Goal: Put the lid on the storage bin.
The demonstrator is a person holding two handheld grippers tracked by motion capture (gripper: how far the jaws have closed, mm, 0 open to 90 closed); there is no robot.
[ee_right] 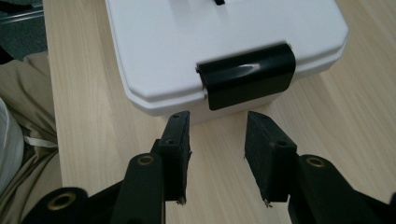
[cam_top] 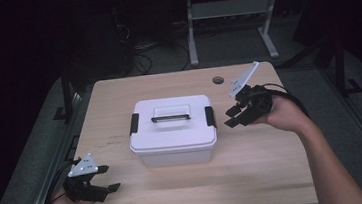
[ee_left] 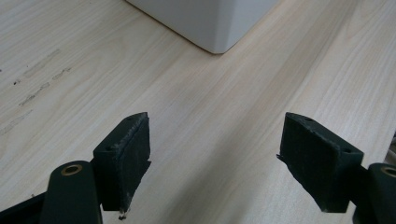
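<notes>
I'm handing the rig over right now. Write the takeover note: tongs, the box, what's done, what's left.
Right tongs: open, nothing between the jaws, beside the right end of the white plastic lidded box and aimed at its black right latch, not touching it.
Left tongs: open wide, nothing held, low over the light wooden table near its front left corner, apart from the box.
Box: mid-table, lid on, black top handle lying flat, black left latch also down.
Done: nothing opened yet.
Left: likely release both latches, then lift the lid.
</notes>
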